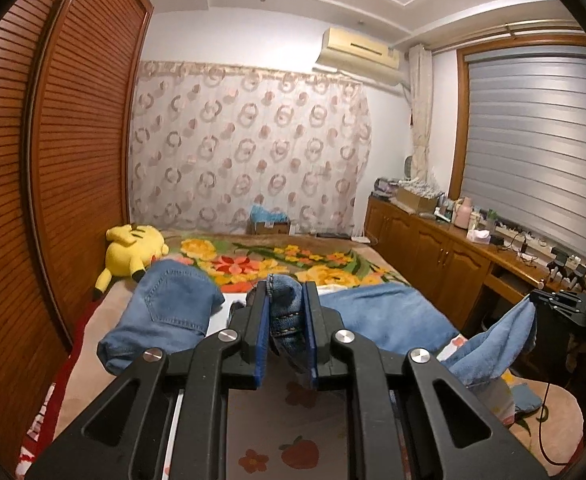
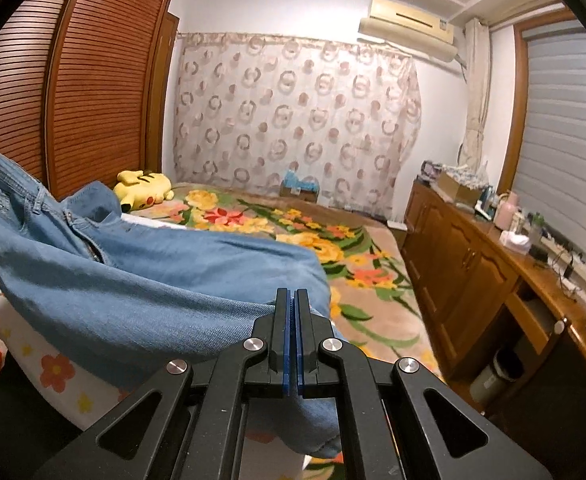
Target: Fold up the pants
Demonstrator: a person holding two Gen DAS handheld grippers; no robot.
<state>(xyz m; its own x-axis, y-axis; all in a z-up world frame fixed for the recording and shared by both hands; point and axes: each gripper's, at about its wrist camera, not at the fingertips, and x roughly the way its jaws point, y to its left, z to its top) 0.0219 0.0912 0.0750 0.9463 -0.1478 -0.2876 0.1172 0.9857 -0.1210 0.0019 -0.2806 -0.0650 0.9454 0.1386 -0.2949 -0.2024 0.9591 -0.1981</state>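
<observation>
A pair of light blue jeans is lifted off the bed and hangs between my two grippers. My left gripper is shut on a bunched piece of the waistband, whose thick stitched hem shows between the blue pads. The back-pocket side droops to its left and a leg stretches off to the right. At the right edge, my right gripper pinches the leg end. In the right wrist view, my right gripper is shut on thin denim, and the jeans rise leftward to the waistband and zipper.
The bed carries a floral blanket with a yellow plush toy at its far left. A louvred wooden wardrobe lines the left side. A cluttered wooden cabinet runs along the right under the window. A cardboard box sits before the curtain.
</observation>
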